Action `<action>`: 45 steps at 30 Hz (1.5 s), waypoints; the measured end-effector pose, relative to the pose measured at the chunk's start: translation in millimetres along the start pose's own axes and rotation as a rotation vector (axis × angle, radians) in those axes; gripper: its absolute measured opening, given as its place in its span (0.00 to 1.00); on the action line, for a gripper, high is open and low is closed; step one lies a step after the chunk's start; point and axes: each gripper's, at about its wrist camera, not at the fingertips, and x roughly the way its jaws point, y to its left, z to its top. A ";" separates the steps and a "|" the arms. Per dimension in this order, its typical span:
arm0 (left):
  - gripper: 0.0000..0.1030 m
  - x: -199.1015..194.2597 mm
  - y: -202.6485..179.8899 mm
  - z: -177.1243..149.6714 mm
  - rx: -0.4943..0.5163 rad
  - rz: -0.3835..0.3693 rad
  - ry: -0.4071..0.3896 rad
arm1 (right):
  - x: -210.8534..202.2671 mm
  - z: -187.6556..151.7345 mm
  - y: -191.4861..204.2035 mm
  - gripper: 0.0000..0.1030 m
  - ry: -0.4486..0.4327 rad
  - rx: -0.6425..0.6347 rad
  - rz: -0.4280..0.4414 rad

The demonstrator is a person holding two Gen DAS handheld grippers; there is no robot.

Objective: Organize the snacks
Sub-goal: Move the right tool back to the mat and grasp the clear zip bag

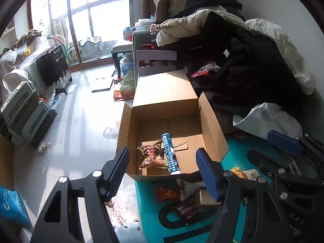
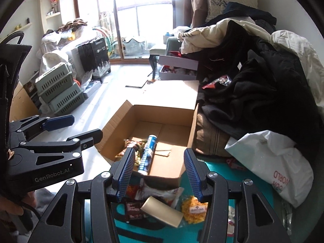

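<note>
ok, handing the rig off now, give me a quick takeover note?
Left claw: open, empty.
Right claw: open, empty.
In the cardboard box: a blue tube and a brown snack bag, side by side.
Left on the teal mat: gold pack, yellow snack bag, red packet, dark packet.
Next: probably box those.

Both black two-finger grippers with blue ribbed pads point steeply downward side by side, the left gripper [image 1: 163, 170] and right gripper [image 2: 160, 173] each empty, fingers [image 2: 126, 172] spread apart.
</note>
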 end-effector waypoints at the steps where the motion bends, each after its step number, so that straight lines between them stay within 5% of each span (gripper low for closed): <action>1: 0.65 -6.6 -0.5 -2.6 0.002 0.001 -0.007 | -5.8 -2.2 1.6 0.48 -0.004 0.003 -0.001; 19: 0.65 -67.5 -5.8 -94.1 -0.001 -0.084 0.019 | -61.5 -86.0 26.8 0.54 0.054 0.069 -0.015; 41: 0.65 -42.7 -10.2 -201.9 -0.004 -0.134 0.249 | -16.4 -223.5 40.8 0.59 0.387 0.244 0.025; 45: 0.65 -38.0 -6.2 -209.1 -0.023 -0.137 0.279 | 0.7 -245.0 37.6 0.75 0.465 0.303 0.029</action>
